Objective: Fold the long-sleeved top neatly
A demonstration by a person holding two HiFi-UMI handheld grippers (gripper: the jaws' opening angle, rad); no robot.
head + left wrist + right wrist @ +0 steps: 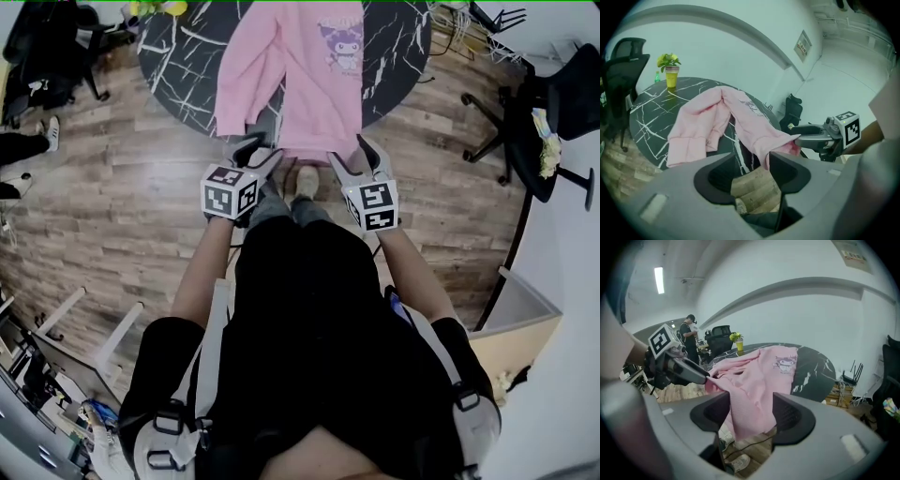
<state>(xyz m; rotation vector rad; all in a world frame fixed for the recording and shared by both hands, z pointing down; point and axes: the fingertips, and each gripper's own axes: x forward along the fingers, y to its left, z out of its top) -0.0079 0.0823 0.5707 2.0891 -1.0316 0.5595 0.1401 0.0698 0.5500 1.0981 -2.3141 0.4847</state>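
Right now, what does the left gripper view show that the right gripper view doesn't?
Only the left gripper view: the right gripper by the hem of the pink top, and the top's sleeve lying across the table with its cuff near the edge. Only the right gripper view: the left gripper, a standing person and a ceiling light. Both: the pink top on the black marble table, the yellow plant pot, and each view's own fingers apart.

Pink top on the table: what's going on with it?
A person stands at the round dark table with a gripper in each hand at the near hem of the pink top, which droops over the table edge. Both are open: the hem hangs loose inside the right gripper; the left gripper holds nothing.
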